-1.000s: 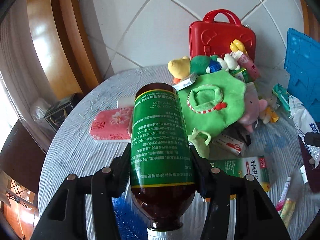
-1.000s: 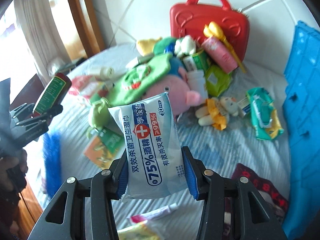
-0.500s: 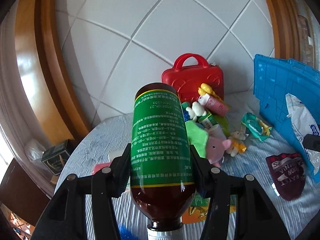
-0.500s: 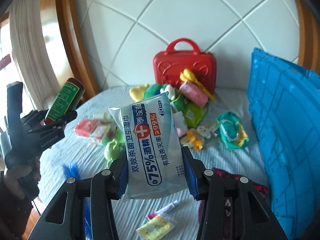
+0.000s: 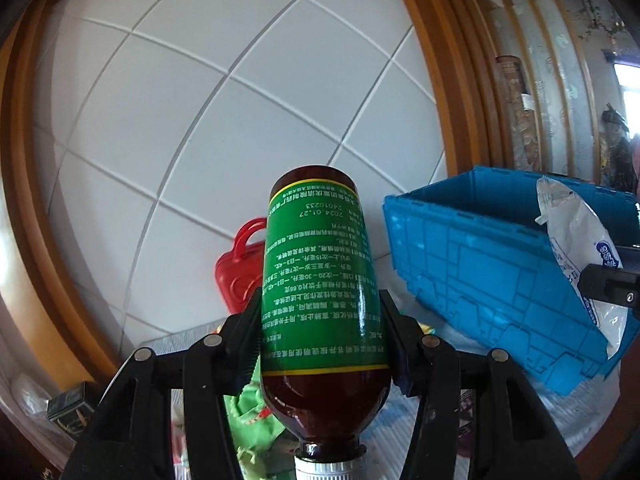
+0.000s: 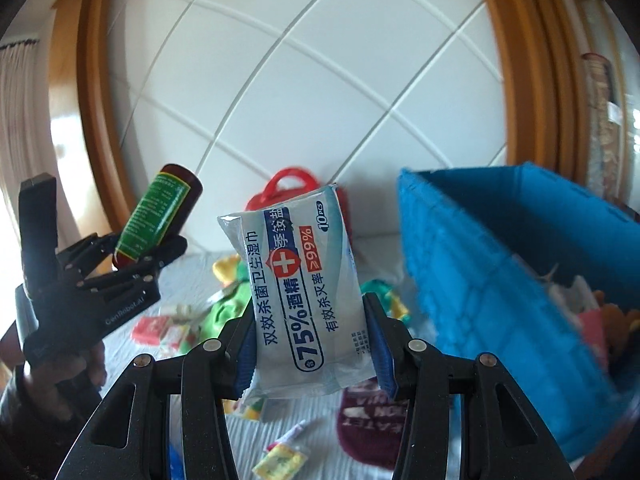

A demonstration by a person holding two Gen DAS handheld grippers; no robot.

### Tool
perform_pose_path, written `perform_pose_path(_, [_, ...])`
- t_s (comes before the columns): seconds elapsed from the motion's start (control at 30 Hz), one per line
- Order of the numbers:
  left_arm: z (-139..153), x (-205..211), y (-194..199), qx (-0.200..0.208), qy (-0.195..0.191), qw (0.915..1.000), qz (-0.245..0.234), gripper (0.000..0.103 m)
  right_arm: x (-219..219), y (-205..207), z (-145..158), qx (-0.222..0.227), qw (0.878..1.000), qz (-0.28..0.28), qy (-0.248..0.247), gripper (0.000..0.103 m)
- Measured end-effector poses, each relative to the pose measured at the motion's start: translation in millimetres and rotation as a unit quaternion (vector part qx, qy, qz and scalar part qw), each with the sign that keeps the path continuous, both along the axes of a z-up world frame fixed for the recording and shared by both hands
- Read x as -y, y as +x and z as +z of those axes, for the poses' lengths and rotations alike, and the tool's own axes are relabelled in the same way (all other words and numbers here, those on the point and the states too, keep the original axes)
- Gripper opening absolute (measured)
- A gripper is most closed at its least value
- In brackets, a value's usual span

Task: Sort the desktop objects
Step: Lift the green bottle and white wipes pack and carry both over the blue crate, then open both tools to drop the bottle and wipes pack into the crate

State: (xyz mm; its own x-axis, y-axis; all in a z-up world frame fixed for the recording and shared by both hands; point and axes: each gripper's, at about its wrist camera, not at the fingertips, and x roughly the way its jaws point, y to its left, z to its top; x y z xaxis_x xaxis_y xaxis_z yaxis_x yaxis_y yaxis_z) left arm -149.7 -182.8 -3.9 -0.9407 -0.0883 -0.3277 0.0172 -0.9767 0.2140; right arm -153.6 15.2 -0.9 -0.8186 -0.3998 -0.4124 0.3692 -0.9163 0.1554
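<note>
A: Status on both tongs?

B: Left gripper (image 5: pixel 320 344) is clamped on the brown bottle (image 5: pixel 320 280), pads on the green label at mid-body, cap end toward the camera, base pointing away. Right gripper (image 6: pixel 310 344) is clamped on the wipes pack (image 6: pixel 300 292), pads on its two long edges near the lower end. Both jaws about half open, set by what they hold.

A: Where's the load?

B: Both in the air above the desk (image 6: pixel 208 272), short of the blue crate (image 6: pixel 500 280) at the desk's right edge. Bottle hangs left of the pack.

A: Handling?

B: My read: bottle is rigid, liquid-filled so fairly heavy, glossy label so could slip or pivot; mid-body is the right hold. Can't tell glass from plastic, so treat it as breakable and set it down low. Pack is soft, light, crinkly film; it bows between the pads, tolerates a drop.

A: Crate empty?

B: No, items already inside (image 6: pixel 592 312), blurred.
</note>
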Motion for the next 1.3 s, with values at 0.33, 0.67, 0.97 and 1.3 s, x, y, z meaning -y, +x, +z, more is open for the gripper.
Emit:
perform_pose_path(0.33, [52, -151, -65, -0.015, 0.018, 0.9944, -0.103, 0.052, -163, -5, 59, -0.042, 0.993, -0.112, -0.016, 0.047])
perform_pose_path(0.67, [63, -260, -125, 0.004, 0.006, 0.9917, -0.129, 0.052, -273, -55, 58, -0.025, 0.988, -0.151, -0.033, 0.047])
perform_pose_path(0.97, [66, -312, -163, 0.035, -0.037, 0.9888, -0.141, 0.053, -310, -120, 50, 0.010, 0.983, -0.177, -0.045, 0.051])
perform_pose_path(1.3, [74, -327, -166, -0.005, -0.053, 0.9930, -0.106, 0.100, -324, -137, 56, 0.000, 0.979, -0.196, -0.053, 0.066])
